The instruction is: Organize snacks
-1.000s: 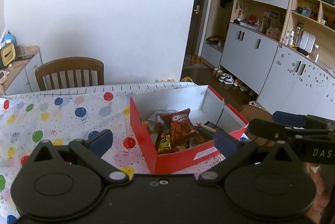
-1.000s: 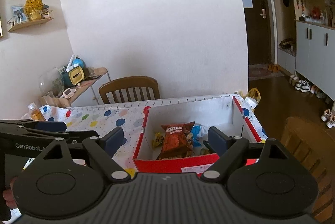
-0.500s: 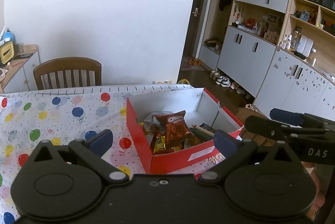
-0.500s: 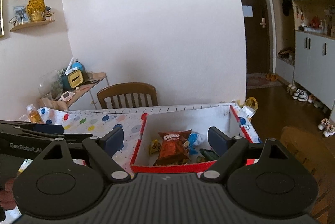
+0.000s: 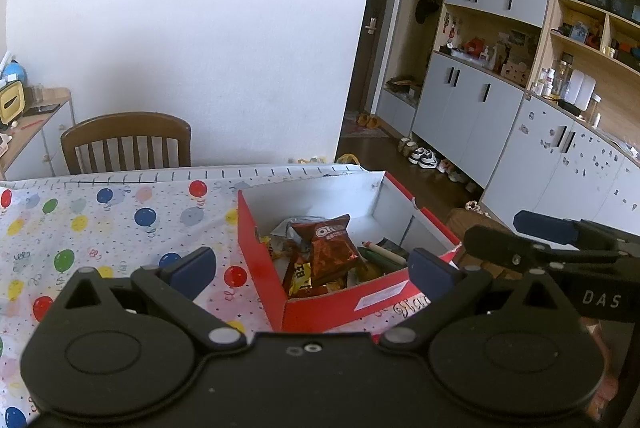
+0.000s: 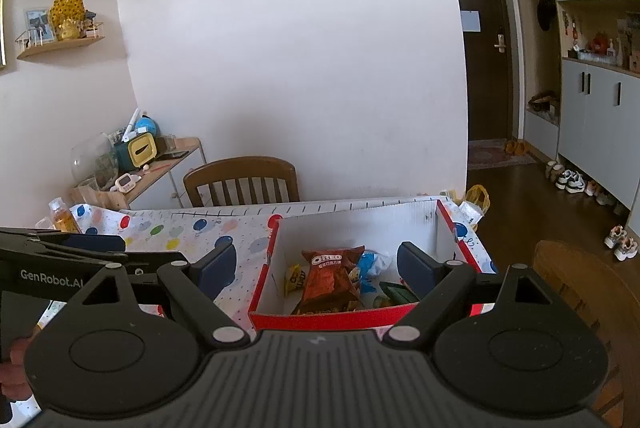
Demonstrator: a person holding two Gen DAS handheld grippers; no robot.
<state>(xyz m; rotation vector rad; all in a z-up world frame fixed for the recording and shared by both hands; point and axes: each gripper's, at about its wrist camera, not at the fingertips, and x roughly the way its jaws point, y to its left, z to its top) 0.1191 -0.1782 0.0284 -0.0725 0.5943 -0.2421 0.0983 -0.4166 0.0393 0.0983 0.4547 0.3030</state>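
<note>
While both grippers hang above the near edge of the table (image 5: 120, 220), nothing sits between either pair of pads: the left gripper (image 5: 312, 266) is spread wide and empty, and the right gripper (image 6: 316, 264) is likewise released with its jaws far apart. The red box (image 6: 332, 320) with white inner walls stands on the balloon-print cloth (image 5: 80, 228) at the table's right end, lid off, with the snacks inside. On top lies a brown bag (image 6: 330, 282) printed "OREO" in white, with smaller text under it too small to read. Left of it a yellow pack (image 6: 294, 276) carries dark lettering that cannot be made out; right of it are a blue-and-white pack (image 6: 370, 264) and a dark green pack (image 6: 394, 292). In the left wrist view a pencil-like stick (image 5: 384, 252) rests across the green pack, and a white label (image 5: 378, 302) on the box's red front is unreadable. The left gripper's body reads "GenRobot.AI" in the right wrist view; the right gripper's body shows "DAS" in the left wrist view. A wooden chair (image 6: 242, 182) stands behind the table.
</note>
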